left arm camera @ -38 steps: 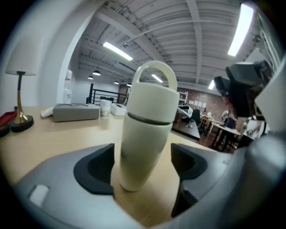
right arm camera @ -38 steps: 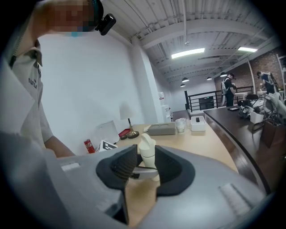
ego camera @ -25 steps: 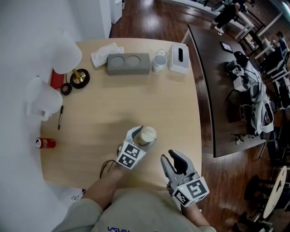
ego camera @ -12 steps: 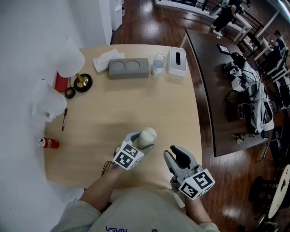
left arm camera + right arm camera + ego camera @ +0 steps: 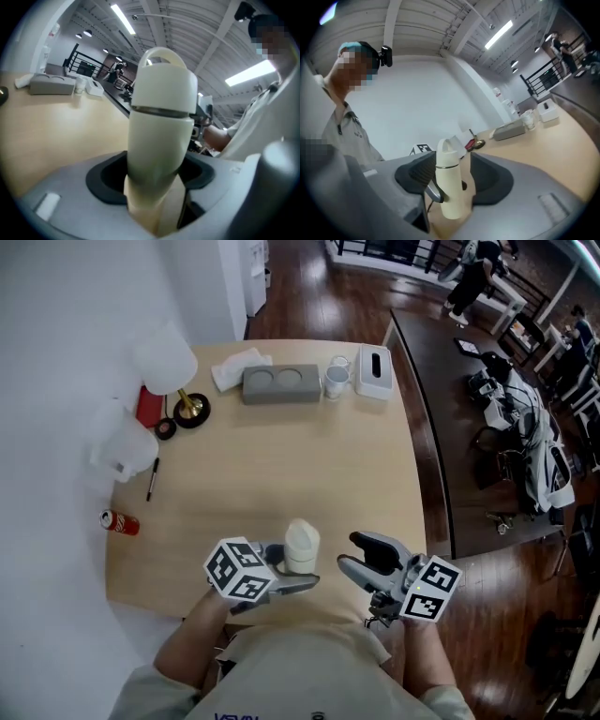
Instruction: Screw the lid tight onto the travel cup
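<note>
A cream travel cup (image 5: 302,545) stands upright near the front edge of the light wooden table (image 5: 281,465). Its domed lid (image 5: 164,84), with a loop handle, sits on top. My left gripper (image 5: 295,566) is shut on the cup's lower body (image 5: 159,140). In the head view my right gripper (image 5: 352,552) is to the right of the cup, pointing left at it and apart from it. Its jaws are opening with nothing between the pads. The right gripper view shows the cup (image 5: 450,192) ahead, in line with the gap.
At the table's far end are a grey two-hollow tray (image 5: 279,383), a white mug (image 5: 335,381), a tissue box (image 5: 373,364) and a cloth (image 5: 236,368). At the left are a red can (image 5: 120,521), a pen (image 5: 151,479), a brass piece (image 5: 191,409) and white plastic items (image 5: 122,451). A dark table (image 5: 469,427) stands to the right.
The left gripper has turned with the cup, so its marker cube now sits left of the cup. The right gripper has swung to point at the cup, with its jaws wider.
</note>
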A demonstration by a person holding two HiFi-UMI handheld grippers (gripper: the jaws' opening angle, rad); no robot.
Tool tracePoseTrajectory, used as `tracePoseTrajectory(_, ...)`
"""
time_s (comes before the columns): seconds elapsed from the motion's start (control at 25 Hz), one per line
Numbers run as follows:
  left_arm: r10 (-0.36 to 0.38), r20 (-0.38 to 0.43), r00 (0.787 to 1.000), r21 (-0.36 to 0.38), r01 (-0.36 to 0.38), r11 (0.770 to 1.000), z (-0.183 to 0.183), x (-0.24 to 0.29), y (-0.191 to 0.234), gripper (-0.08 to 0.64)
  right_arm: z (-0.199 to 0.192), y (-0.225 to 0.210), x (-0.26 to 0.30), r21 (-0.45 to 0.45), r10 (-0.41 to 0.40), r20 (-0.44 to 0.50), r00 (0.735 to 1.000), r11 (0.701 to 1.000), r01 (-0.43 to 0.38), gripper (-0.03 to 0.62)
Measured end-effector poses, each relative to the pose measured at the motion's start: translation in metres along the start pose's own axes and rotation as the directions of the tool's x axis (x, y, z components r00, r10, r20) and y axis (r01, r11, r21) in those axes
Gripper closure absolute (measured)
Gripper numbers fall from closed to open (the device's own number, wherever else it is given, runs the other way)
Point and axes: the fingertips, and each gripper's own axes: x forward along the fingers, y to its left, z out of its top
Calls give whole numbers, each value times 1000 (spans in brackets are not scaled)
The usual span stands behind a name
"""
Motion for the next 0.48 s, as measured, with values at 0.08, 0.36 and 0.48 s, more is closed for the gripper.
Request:
tracePoseTrajectory(0.08,-83,5,997,11,83,996,-2,-5,-24,231,2,20,6,6,139,-35,990,990,-139,346)
tracePoseTrajectory(0.36,-290,-63,955,133,296,946,-18,-14,-93,230,9,81,16,-33,462,-152,874,881,-472,276)
tracePoseTrajectory(0.48,-320,-100,942,166,333,928,-21,-16,-107,230,9,106,18,-55,551,-230,802,815,-576,251)
